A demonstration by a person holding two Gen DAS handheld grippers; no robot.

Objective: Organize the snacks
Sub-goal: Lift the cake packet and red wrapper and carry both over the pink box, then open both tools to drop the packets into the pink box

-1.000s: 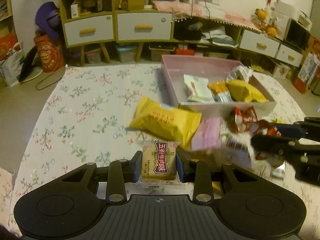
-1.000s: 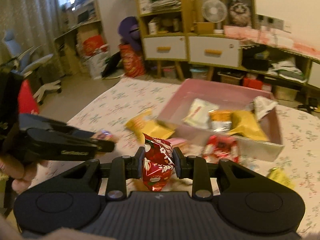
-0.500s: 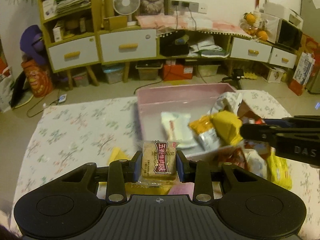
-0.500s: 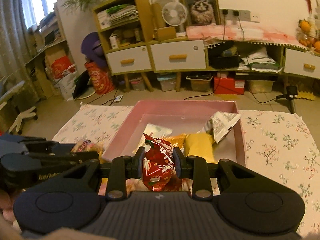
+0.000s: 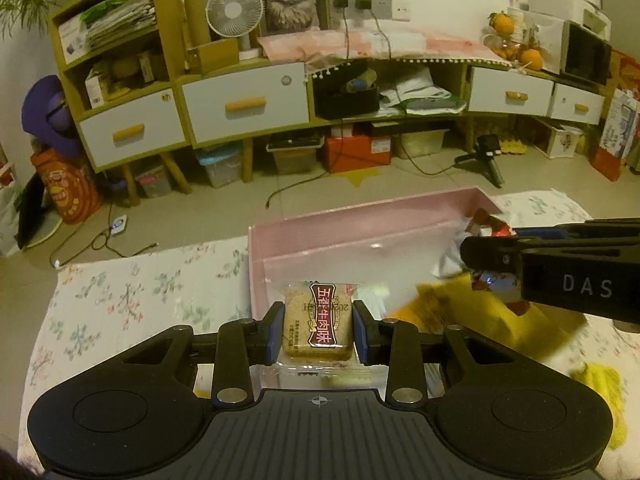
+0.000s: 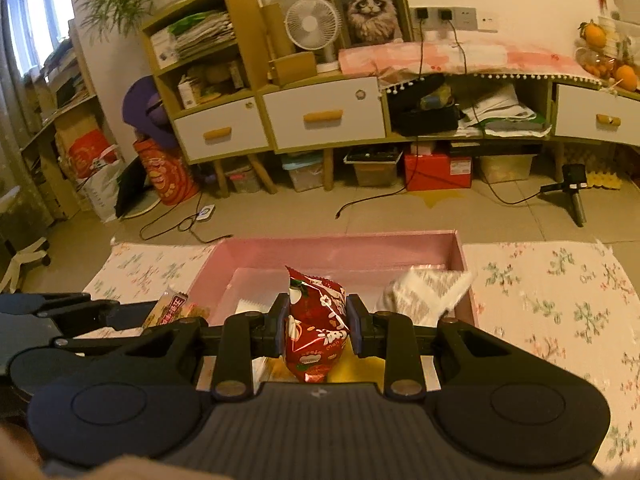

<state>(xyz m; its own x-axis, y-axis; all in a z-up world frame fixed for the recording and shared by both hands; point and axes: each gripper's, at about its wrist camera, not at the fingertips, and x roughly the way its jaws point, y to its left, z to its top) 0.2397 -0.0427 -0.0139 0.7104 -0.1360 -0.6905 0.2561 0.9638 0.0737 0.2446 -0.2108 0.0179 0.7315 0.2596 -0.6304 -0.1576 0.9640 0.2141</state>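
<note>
Two matte black handheld grippers: the left gripper (image 5: pixel 319 326) and right gripper (image 6: pixel 317 326) share ribbed housings, round side discs, silver screws and blue-edged finger pads (image 5: pixel 275 330).

One pink box (image 6: pixel 340 250), two hand-held grippers (each holding one snack)

A: In the left wrist view, the yellow bag (image 5: pixel 472 312) at centre right is smeared by motion blur, and its print cannot be read.

B: The right gripper (image 5: pixel 486 254) crosses it there, and that gripper's body runs off the right edge. The red packet (image 5: pixel 490 227) it holds shows only in scraps above and below the black finger.

A: In the right wrist view, the pink box (image 6: pixel 340 252) has its near wall hidden behind the gripper body.

B: The white wrapper (image 6: pixel 428 290) inside is blurred too. At lower left, the biscuit pack (image 6: pixel 174 308) is half hidden.
</note>
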